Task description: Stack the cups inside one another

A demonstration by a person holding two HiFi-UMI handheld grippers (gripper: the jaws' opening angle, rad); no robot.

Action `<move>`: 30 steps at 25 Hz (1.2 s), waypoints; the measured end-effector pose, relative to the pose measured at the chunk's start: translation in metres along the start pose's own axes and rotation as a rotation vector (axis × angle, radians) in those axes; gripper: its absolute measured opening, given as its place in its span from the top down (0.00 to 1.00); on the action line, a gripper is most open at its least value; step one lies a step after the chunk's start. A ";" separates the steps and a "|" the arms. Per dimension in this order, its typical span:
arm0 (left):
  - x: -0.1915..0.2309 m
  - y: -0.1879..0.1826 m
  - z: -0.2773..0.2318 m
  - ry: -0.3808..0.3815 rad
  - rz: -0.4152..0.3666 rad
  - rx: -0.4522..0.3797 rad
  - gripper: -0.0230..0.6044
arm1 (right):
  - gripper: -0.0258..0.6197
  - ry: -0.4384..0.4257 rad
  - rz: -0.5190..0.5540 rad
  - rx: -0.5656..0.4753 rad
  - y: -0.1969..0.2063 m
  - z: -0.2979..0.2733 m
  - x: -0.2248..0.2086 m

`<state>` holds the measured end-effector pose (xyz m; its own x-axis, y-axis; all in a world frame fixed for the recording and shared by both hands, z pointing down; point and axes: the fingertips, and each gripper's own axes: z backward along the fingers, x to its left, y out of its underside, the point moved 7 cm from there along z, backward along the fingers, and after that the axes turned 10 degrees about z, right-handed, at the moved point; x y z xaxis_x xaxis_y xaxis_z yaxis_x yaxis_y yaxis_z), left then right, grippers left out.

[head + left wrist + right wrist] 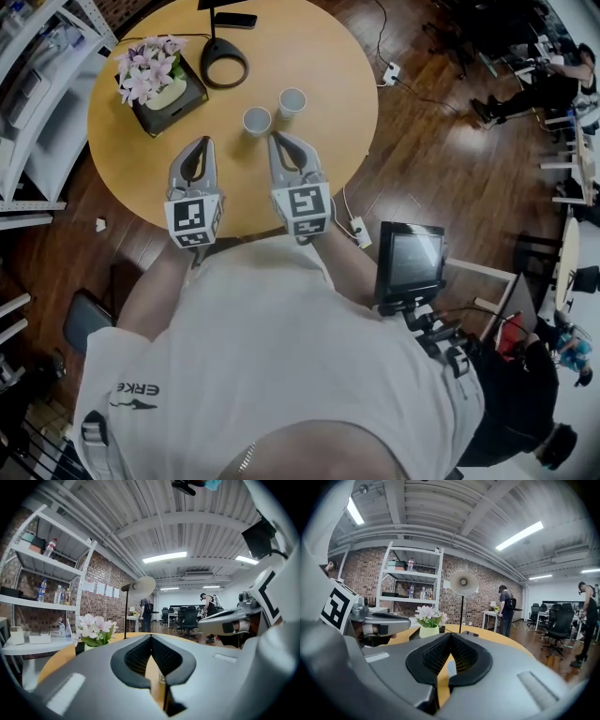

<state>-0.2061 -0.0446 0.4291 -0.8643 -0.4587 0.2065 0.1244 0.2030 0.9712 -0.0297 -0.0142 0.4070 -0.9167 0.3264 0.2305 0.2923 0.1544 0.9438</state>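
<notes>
A round desk [319,56] spreads below me. My left gripper [204,142] and right gripper [279,141] hover side by side, jaws closed on nothing, as no pickup has begun. Just ahead, the nearer cup [257,121] and farther cup [292,102] stand upright, unstacked.

The round wooden table [319,56] holds a white cup [257,121] just ahead of the right claw [279,139], with a second cup [292,102] beyond. A flower box [161,82] and a black stand base [224,66] lie beyond the left claw [203,142].

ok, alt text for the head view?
Two white paper cups stand apart on a round wooden table; the grey left gripper and right gripper sit just short of them, closed and empty. A pot of pink flowers stands at left.
</notes>
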 end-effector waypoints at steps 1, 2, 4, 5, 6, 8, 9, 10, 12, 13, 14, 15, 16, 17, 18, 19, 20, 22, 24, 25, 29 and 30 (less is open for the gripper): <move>0.001 0.003 0.001 -0.004 0.004 0.008 0.96 | 0.94 -0.005 0.000 0.016 0.005 0.000 0.003; 0.001 0.006 0.002 -0.009 0.008 0.016 0.96 | 0.94 -0.012 -0.002 0.030 0.010 0.000 0.005; 0.001 0.012 0.002 -0.018 0.011 0.032 0.96 | 0.94 -0.025 -0.009 0.056 0.019 -0.001 0.008; 0.001 0.014 0.000 -0.023 0.012 0.039 0.96 | 0.94 -0.029 -0.014 0.066 0.023 -0.003 0.007; 0.001 0.017 -0.003 -0.029 0.014 0.046 0.96 | 0.94 -0.033 -0.019 0.074 0.026 -0.006 0.005; 0.001 0.021 -0.009 -0.043 0.018 0.065 0.96 | 0.94 -0.045 -0.026 0.089 0.032 -0.012 0.001; 0.001 0.024 -0.012 -0.048 0.017 0.077 0.96 | 0.94 -0.052 -0.029 0.098 0.036 -0.015 -0.001; 0.000 0.028 -0.016 -0.053 0.014 0.091 0.96 | 0.94 -0.059 -0.032 0.109 0.041 -0.019 -0.002; -0.001 0.037 -0.023 -0.060 0.006 0.124 0.96 | 0.94 -0.071 -0.038 0.136 0.053 -0.025 -0.005; -0.001 0.043 -0.026 -0.064 0.003 0.142 0.96 | 0.94 -0.078 -0.039 0.152 0.060 -0.029 -0.006; 0.000 0.049 -0.030 -0.068 0.002 0.162 0.96 | 0.94 -0.086 -0.039 0.168 0.067 -0.034 -0.006; 0.000 0.056 -0.034 -0.072 0.001 0.181 0.96 | 0.94 -0.094 -0.040 0.186 0.074 -0.038 -0.007; 0.001 0.062 -0.038 -0.074 0.001 0.201 0.96 | 0.94 -0.102 -0.042 0.204 0.082 -0.043 -0.007; 0.001 0.069 -0.042 -0.076 0.001 0.220 0.96 | 0.94 -0.111 -0.045 0.222 0.090 -0.047 -0.007; 0.001 0.076 -0.046 -0.078 0.002 0.239 0.96 | 0.93 -0.121 -0.049 0.240 0.099 -0.052 -0.007; 0.002 0.084 -0.050 -0.082 0.005 0.258 0.96 | 0.92 -0.131 -0.052 0.259 0.107 -0.056 -0.006; 0.003 0.091 -0.053 -0.087 0.009 0.276 0.96 | 0.91 -0.142 -0.056 0.278 0.115 -0.061 -0.006; 0.005 0.105 -0.058 -0.099 0.021 0.312 0.96 | 0.85 -0.165 -0.063 0.313 0.131 -0.070 -0.005; 0.006 0.117 -0.060 -0.108 0.031 0.344 0.96 | 0.76 -0.193 -0.065 0.342 0.144 -0.077 -0.002; 0.006 0.122 -0.058 -0.112 0.034 0.361 0.96 | 0.71 -0.207 -0.065 0.356 0.150 -0.080 0.000; 0.007 0.134 -0.052 -0.126 0.040 0.407 0.96 | 0.56 -0.246 -0.056 0.393 0.166 -0.093 0.008; 0.009 0.136 -0.054 -0.130 0.041 0.410 0.96 | 0.53 -0.249 -0.048 0.396 0.169 -0.099 0.008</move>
<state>-0.1706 -0.0676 0.5691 -0.9200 -0.3359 0.2017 -0.0215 0.5573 0.8300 -0.0145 -0.0780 0.5916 -0.8527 0.5164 0.0792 0.3770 0.5033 0.7775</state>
